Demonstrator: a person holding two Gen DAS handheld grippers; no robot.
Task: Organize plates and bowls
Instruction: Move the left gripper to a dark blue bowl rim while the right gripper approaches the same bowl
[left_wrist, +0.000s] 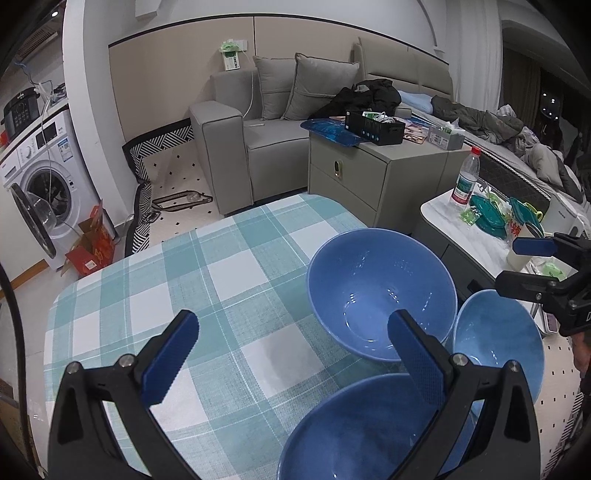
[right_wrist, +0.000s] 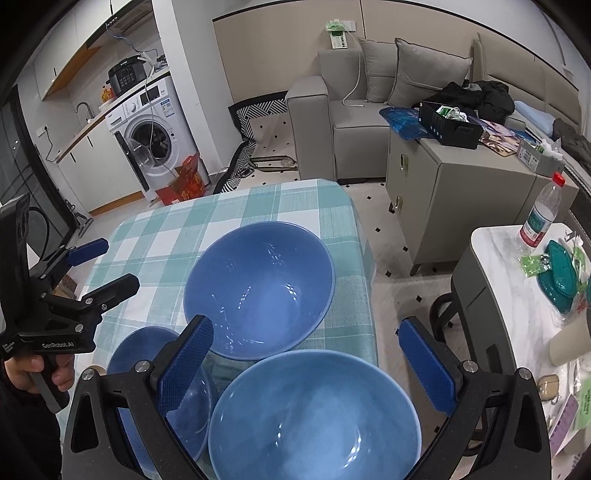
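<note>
Both claws gape wide (holding nothing) above blue bowls (right_wrist: 258, 288).

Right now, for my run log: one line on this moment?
left tongs open, empty | right tongs open, empty | three blue bowls unstacked on checked tablecloth

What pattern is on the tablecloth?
Teal and white plaid tablecloth; the left wrist view shows it best.

"GenRobot.AI" reads in white on the left gripper (right_wrist: 110, 266) body, at 9 o'clock; other labels are unreadable.
</note>
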